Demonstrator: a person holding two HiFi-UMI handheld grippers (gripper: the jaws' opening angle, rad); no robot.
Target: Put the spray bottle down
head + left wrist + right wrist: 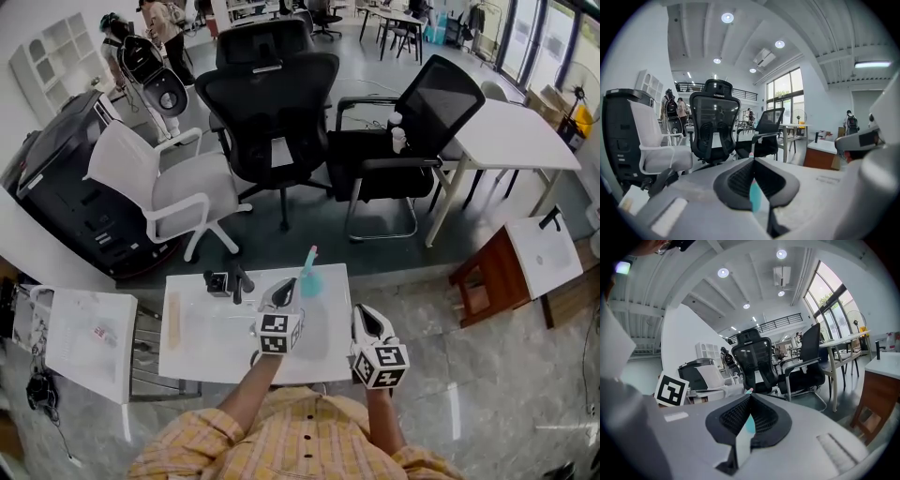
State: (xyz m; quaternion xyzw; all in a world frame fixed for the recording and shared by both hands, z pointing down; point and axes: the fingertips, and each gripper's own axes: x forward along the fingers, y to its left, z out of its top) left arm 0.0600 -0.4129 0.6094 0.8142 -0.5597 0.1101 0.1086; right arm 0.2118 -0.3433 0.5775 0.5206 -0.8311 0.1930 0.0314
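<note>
Teal bottle (309, 279) sits on the white surface (192, 342), just beyond the left tongs (289, 287); left and right tongs (367, 311) both closed, empty.

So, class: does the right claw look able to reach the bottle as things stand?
Probably yes: the bottle stands on the table ahead of the right claw, nothing between them. The shut claw would have to open first.

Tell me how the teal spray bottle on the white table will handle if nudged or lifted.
The spray bottle appears to stand upright, tall and narrow, on the white table, so a sideways nudge would probably tip it. It looks like translucent plastic, so it is likely light and fairly rigid.
</note>
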